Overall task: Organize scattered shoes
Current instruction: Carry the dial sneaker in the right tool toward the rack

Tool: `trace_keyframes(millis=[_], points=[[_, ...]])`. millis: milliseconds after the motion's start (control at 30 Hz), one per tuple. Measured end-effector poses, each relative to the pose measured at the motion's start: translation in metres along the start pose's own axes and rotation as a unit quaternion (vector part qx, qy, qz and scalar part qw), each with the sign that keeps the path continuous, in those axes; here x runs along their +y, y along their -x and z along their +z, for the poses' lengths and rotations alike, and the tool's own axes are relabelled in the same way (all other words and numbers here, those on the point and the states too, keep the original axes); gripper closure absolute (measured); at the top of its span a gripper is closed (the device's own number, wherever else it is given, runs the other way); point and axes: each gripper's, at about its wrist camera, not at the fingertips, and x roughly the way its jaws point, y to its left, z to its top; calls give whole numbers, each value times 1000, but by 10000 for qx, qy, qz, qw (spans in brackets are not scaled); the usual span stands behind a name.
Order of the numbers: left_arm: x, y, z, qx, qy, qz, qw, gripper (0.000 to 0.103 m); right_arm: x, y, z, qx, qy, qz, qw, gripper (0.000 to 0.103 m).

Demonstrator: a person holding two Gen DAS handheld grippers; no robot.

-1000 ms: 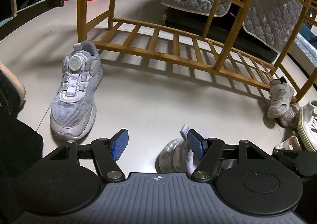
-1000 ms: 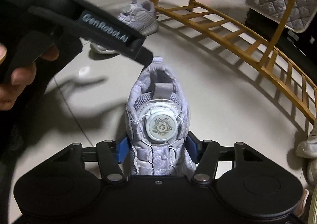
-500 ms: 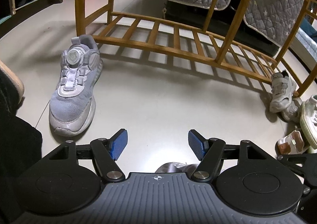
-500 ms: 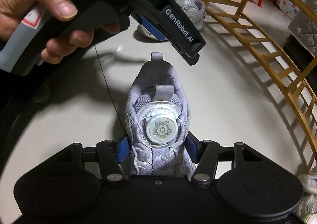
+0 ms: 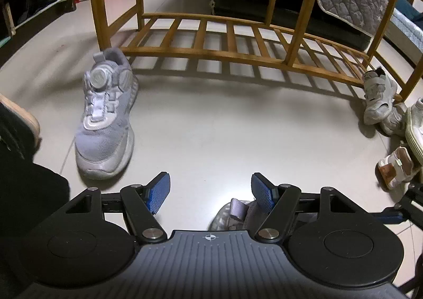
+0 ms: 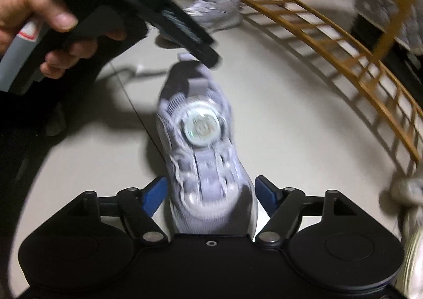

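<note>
Left wrist view: the left gripper (image 5: 210, 190) hung over the floor (image 5: 224, 124) w/ jaws apart, nothing between the pads. A gray sneaker (image 5: 105, 119) stood on the floor just in front of the wooden shoe rack (image 5: 238, 50); small white shoes (image 5: 378, 98) lay piled by the rack's right end.

Right wrist view, blurred: the right gripper (image 6: 211, 193) had jaws opening, its pads clear of the second gray sneaker (image 6: 203, 153) standing between them on the floor. A hand (image 6: 50, 24) held the other gripper above its heel.
</note>
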Motion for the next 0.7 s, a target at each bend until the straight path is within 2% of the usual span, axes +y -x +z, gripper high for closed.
trace_keyframes(millis=[233, 367, 533, 700], points=[[9, 11, -4, 241, -63, 52, 9997, 34, -21, 6, -21, 187, -1053, 95, 9942, 24], [7, 14, -6, 273, -121, 117, 9995, 34, -20, 6, -26, 317, -1244, 220, 9915, 24], [-2, 13, -3, 236, -438, 253, 9984, 34, -19, -2, -28, 565, -1410, 216, 9882, 24], [3, 7, -4, 348, -289, 216, 9987, 34, -16, -5, -32, 684, -1480, 190, 9864, 24]])
